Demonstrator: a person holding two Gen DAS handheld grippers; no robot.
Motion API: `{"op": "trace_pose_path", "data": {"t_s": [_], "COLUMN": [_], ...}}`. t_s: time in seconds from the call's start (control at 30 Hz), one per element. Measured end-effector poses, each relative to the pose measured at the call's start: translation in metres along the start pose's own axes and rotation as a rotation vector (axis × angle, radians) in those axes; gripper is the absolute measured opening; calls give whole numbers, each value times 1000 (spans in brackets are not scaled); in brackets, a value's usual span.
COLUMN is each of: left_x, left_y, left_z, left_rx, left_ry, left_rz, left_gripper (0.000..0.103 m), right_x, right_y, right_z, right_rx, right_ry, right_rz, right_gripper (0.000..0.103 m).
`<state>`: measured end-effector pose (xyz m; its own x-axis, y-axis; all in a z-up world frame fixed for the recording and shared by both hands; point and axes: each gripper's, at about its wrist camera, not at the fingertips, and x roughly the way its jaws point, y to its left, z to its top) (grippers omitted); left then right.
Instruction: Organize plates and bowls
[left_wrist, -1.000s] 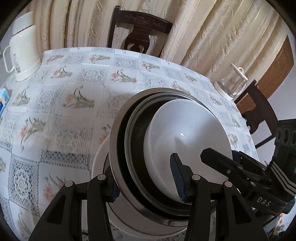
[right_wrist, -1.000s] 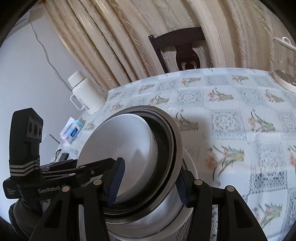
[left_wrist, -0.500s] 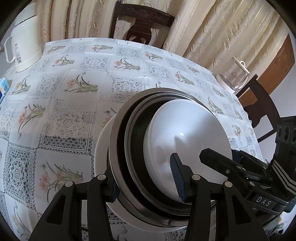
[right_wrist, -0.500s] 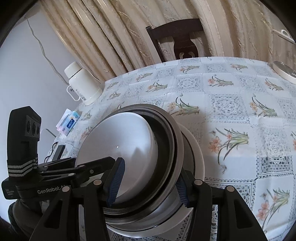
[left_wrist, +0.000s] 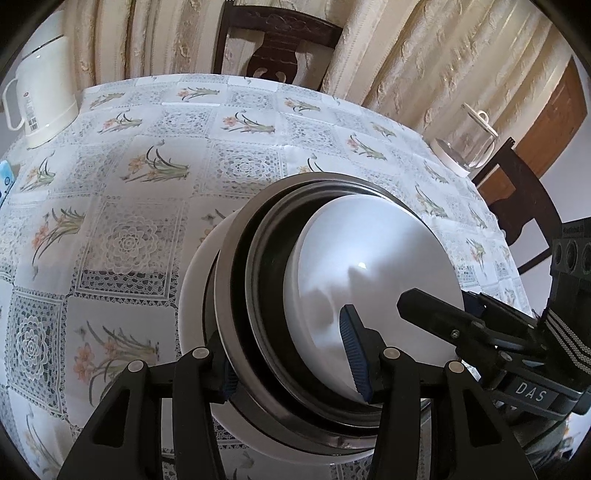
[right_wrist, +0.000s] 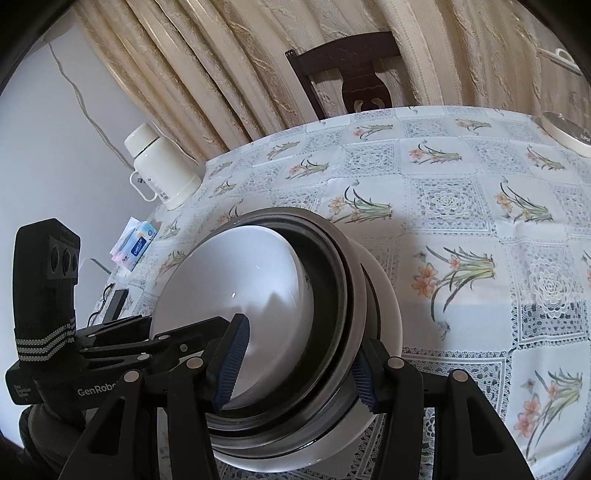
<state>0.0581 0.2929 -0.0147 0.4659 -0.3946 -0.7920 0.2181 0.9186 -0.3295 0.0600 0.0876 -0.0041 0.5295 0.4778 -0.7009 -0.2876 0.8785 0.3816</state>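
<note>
Both grippers are clamped on the same nested stack from opposite sides. Left gripper (left_wrist: 291, 354): one blue-ribbed pad (left_wrist: 352, 354) is set inside the white bowl (left_wrist: 369, 266), the other is pressed on the outside of the steel bowl (left_wrist: 229, 295); jaws are narrowed to the width of the rims between them, with no gap seen at either pad. Right gripper (right_wrist: 295, 363): same arrangement mirrored, inner pad (right_wrist: 231, 360) in the white bowl (right_wrist: 236, 280), outer pad against the stack's outer wall. Stack order, inside out: white bowl, dark-lined bowl (left_wrist: 269, 295), steel bowl, with a wide white plate (left_wrist: 195, 280) seen beneath. The stack is held tilted toward the cameras, above the near part of the floral tablecloth (left_wrist: 129, 177); whether the plate is touching the cloth cannot be told. Each gripper is visible in the other's view. Well apart on the table: a white thermos jug (left_wrist: 40, 96) at the far left, a glass kettle (left_wrist: 469, 147) at the far right. A dark wooden chair (left_wrist: 273, 48) is seen behind the table, against the curtains (left_wrist: 424, 66).
</note>
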Motion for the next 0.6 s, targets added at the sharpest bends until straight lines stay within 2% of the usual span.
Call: {"op": "trace_pose_path", "data": {"t_s": [0.23, 0.6], "left_x": [-1, -7], "left_y": [-4, -4], "left_z": [-3, -7], "left_rx": [15, 19], "left_ry": [-25, -78], "left_rz": [18, 31], "left_gripper": [54, 56], "right_x": [0, 1], "right_y": [1, 4], "right_z": [-1, 0], "right_rx": [1, -4], "right_ry": [-7, -24], "right_rz": [-1, -9], "right_gripper": [55, 56]}}
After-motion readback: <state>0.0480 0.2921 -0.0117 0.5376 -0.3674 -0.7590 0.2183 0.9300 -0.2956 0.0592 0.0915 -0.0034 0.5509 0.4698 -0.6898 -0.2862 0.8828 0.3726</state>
